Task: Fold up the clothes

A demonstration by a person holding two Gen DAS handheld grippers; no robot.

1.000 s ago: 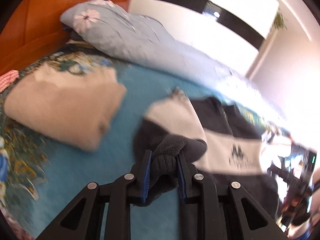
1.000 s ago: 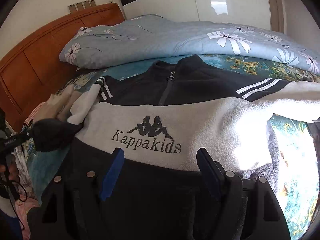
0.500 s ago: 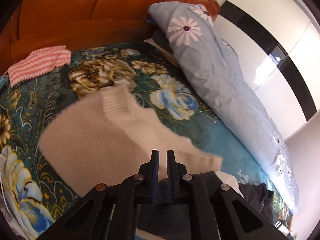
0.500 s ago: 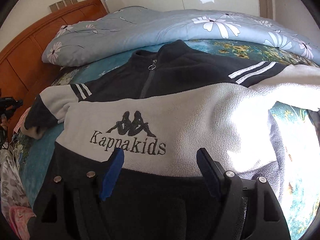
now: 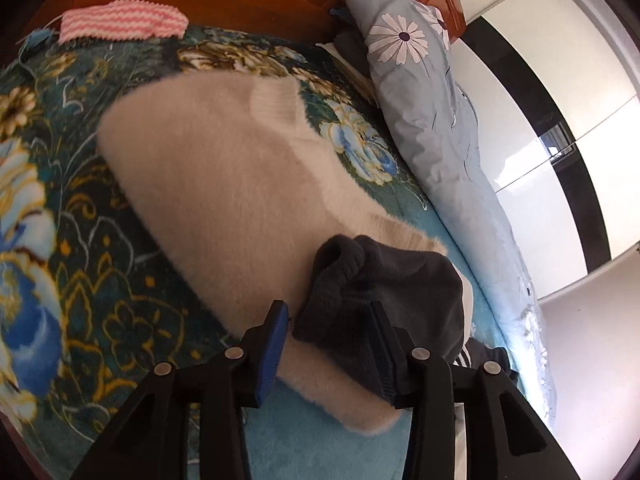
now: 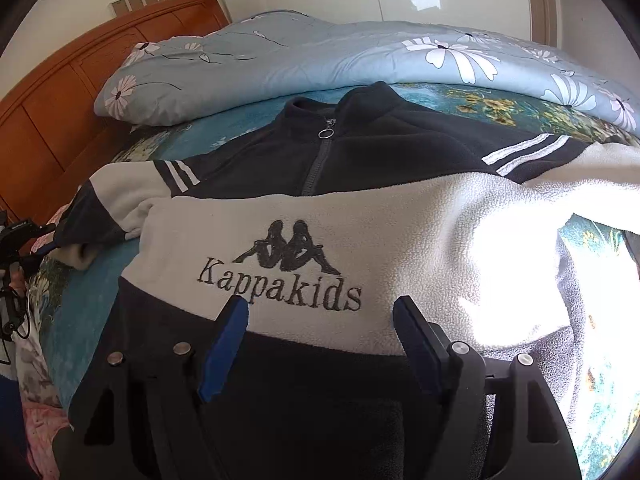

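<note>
Lying between the spread left fingers (image 5: 334,326), the jacket's dark cuff (image 5: 360,276); right fingers (image 6: 320,320) spread above its chest.

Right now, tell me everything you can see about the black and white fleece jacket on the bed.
The fleece jacket lies front up, spread flat on the floral bedspread. It has a black stand-up collar, a half zip with a ring pull, a white chest band reading Kappakids under a logo, a black lower body and white sleeve stripes. One dark ribbed cuff rests on the folded cream sweater, between the open fingers of the left gripper. The open right gripper hovers above the hem.
</note>
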